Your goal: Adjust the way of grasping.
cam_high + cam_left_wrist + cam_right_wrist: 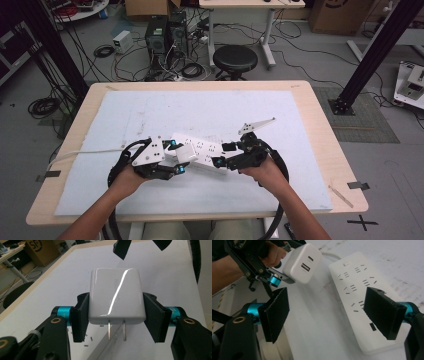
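A white USB charger (116, 295) is clamped between the pads of my left gripper (116, 315), its two metal prongs pointing down. It hangs just above the left end of a white power strip (205, 150) that lies flat on the mat. In the right gripper view the charger (303, 262) shows its USB ports, up and to the left of the strip (359, 290). My right gripper (329, 315) is open, one jaw on each side of the strip's near end, with the pads apart from it. In the high view the left gripper (177, 157) and right gripper (222, 154) face each other over the strip.
A white mat (150, 115) covers most of the wooden table (320, 130). The strip's white cable (85, 152) runs off to the left table edge. Beyond the far edge stand a black stool (235, 59), computer towers (165, 35) and loose floor cables.
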{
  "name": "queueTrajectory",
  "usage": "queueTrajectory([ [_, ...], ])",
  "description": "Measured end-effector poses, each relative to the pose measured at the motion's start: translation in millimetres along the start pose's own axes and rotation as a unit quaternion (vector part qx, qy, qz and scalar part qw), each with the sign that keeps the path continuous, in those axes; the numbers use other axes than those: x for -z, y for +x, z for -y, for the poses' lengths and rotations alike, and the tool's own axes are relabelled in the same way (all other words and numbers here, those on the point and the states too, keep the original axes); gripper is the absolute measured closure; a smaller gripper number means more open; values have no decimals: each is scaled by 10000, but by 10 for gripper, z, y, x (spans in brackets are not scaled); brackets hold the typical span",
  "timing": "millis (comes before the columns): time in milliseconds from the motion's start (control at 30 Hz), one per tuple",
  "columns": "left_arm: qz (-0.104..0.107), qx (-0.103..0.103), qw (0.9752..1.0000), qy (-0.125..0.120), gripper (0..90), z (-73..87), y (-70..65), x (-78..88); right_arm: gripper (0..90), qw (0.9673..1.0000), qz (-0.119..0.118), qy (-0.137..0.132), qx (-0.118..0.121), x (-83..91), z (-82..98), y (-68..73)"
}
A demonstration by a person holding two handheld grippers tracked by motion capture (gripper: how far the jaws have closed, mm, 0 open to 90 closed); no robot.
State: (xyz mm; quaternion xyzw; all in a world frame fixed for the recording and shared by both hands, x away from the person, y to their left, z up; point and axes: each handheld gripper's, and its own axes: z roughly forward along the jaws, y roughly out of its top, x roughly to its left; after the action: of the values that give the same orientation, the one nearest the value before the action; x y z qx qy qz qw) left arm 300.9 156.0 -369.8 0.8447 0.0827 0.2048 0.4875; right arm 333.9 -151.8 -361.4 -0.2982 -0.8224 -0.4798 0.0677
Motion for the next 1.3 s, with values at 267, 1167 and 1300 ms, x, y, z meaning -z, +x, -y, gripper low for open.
queueTrajectory([
  [267,93,-126,9999,-34,425,-42,-57,-67,211,9988,-386,81,-291,-76,-37,12],
  [1167,222,-538,9982,-129,425,-142,-162,-177,211,9827,-1361,386,-1196,-416,-159,-32],
  [1300,270,-588,9978,-144,425,-154,-170,-177,245,9770,-1542,470,-1399,-458,-162,-51],
])
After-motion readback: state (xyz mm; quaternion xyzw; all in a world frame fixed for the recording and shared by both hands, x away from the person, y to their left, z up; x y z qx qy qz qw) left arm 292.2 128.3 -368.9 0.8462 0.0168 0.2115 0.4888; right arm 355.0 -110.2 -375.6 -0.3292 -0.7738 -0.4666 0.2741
